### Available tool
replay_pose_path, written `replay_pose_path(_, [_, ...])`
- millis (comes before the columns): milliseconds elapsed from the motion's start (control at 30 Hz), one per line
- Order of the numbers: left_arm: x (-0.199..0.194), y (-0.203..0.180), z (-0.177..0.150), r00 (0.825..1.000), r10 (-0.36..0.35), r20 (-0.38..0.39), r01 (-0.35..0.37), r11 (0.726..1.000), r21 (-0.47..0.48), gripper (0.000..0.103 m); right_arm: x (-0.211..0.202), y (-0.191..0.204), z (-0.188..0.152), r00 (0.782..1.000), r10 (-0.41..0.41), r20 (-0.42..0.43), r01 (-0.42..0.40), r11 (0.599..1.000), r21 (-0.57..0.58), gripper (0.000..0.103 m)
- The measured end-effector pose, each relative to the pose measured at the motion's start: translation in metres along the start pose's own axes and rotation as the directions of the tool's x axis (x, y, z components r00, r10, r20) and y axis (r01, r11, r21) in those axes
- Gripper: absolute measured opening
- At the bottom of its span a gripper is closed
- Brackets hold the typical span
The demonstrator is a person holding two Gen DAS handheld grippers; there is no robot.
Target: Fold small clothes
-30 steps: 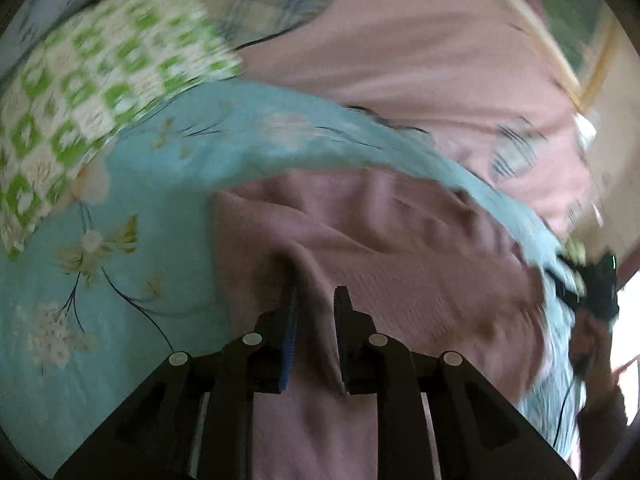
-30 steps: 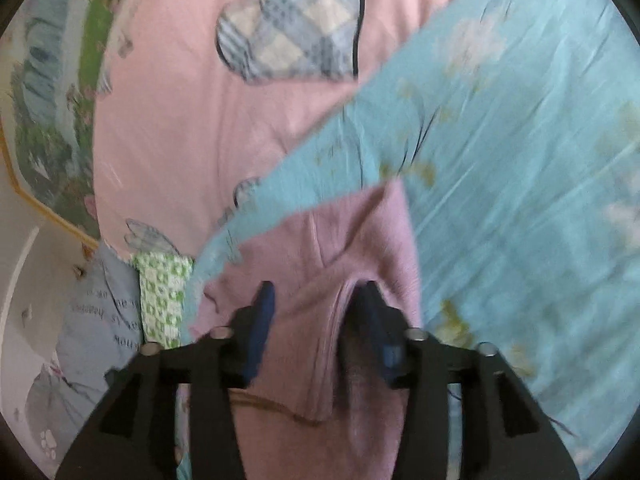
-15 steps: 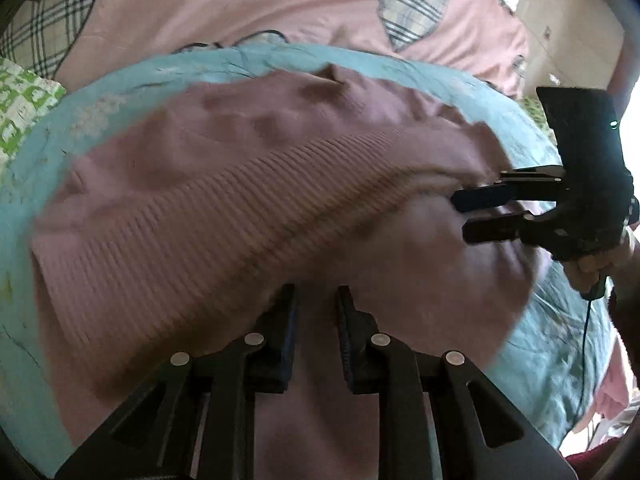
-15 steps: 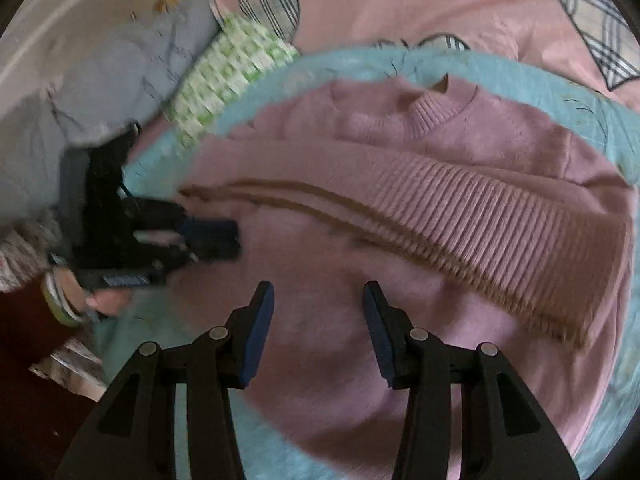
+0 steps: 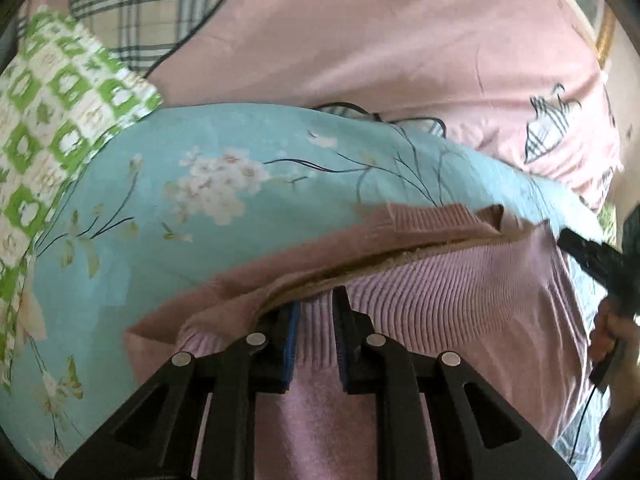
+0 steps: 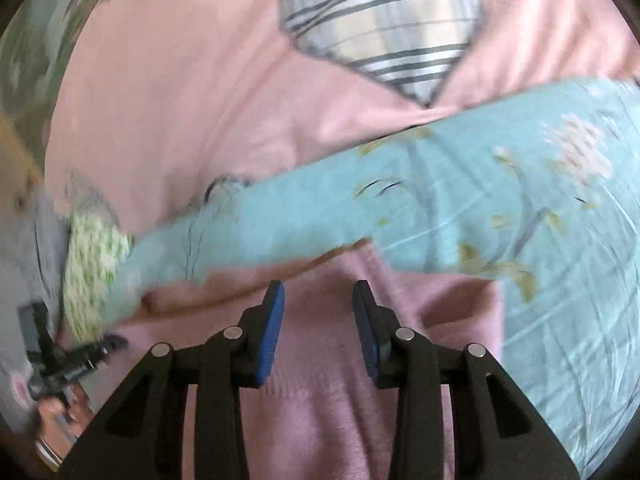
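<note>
A blue floral sheet [image 5: 224,216] overlaps pink bedding [image 5: 380,40] beside green-checked cloth [image 5: 52,112].

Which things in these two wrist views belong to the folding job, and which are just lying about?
Part of the job:
- pink knit sweater
- left tongs, nearly shut over its ribbed hem
- right tongs, jaws apart, just been closing, sweater beneath

Lying about:
- blue floral sheet
- pink cover with plaid hearts
- green checked cloth

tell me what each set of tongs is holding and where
left tongs pinch the pink sweater at its ribbed hem. right tongs, just closing, stand open over it, holding nothing.
</note>
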State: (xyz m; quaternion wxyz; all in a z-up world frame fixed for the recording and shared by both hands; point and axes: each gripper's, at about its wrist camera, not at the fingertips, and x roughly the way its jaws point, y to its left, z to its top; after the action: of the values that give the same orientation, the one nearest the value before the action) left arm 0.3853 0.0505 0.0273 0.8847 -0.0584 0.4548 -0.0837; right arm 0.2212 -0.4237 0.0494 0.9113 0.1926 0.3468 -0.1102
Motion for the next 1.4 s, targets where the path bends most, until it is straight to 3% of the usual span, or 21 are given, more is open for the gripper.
replay_pose_path(133, [-0.021, 0.008, -0.013, 0.999, 0.014, 0.05, -0.011, 0.999, -0.047, 0.026, -0.029, -0.004, -0.015, 1.0, -0.008, 0.01, 0.008, 0.999, -0.039, 0.037])
replay_pose_path(167, [-0.027, 0.013, -0.016, 0.998, 0.007, 0.063, -0.002, 0.997, -0.078, 0.035, -0.034, -0.002, -0.019, 1.0, -0.003, 0.007, 0.003, 0.999, -0.042, 0.037])
replay_pose_path(200, [-0.035, 0.02, -0.022, 0.996, 0.034, 0.08, -0.026, 0.994, -0.103, 0.053, -0.043, -0.002, -0.026, 1.0, 0.003, -0.002, -0.003, 0.999, -0.047, 0.038])
replay_pose_path(267, [-0.047, 0.029, -0.025, 0.99, 0.085, 0.114, -0.07, 0.988, -0.135, 0.061, -0.049, 0.001, -0.036, 1.0, 0.005, -0.013, -0.006, 0.998, -0.06, 0.039])
replay_pose_path(367, [-0.061, 0.04, -0.033, 0.991, 0.062, 0.115, -0.04, 0.982, -0.183, 0.061, -0.066, 0.004, -0.056, 0.999, 0.018, -0.033, -0.02, 0.997, -0.073, 0.042])
replay_pose_path(467, [-0.081, 0.033, -0.052, 0.992, 0.037, 0.12, -0.017, 0.987, -0.16, 0.061, -0.076, 0.012, -0.078, 0.998, 0.034, -0.043, -0.037, 0.996, -0.076, 0.045])
replay_pose_path(700, [-0.092, -0.002, -0.135, 0.995, -0.086, 0.051, 0.092, 0.989, -0.112, 0.061, -0.093, 0.007, -0.121, 0.994, 0.048, -0.099, -0.054, 0.997, -0.06, 0.045])
replay_pose_path(767, [-0.088, -0.001, -0.154, 0.997, -0.075, 0.015, 0.076, 0.991, -0.114, 0.06, -0.095, -0.001, -0.134, 0.992, -0.001, -0.123, -0.007, 0.998, -0.063, 0.045])
replay_pose_path(800, [-0.082, 0.002, -0.164, 0.999, -0.031, -0.022, 0.029, 0.994, -0.107, 0.058, -0.095, -0.006, -0.139, 0.99, -0.047, -0.136, 0.037, 0.997, -0.071, 0.045])
replay_pose_path(867, [-0.081, 0.009, -0.173, 0.999, -0.004, -0.035, 0.0, 0.994, -0.108, 0.051, -0.095, -0.018, -0.147, 0.98, -0.126, -0.153, 0.114, 0.99, -0.085, 0.044])
replay_pose_path(1200, [-0.137, 0.031, -0.211, 0.998, -0.057, 0.013, 0.059, 0.963, -0.263, 0.051, -0.143, -0.032, -0.162, 0.997, -0.061, -0.055, 0.064, 0.996, 0.057, 0.045])
replay_pose_path(1400, [-0.158, 0.025, -0.242, 0.996, -0.089, 0.026, 0.093, 0.934, -0.344, 0.054, -0.171, -0.008, -0.188, 1.0, 0.003, -0.016, -0.002, 1.0, 0.024, 0.053])
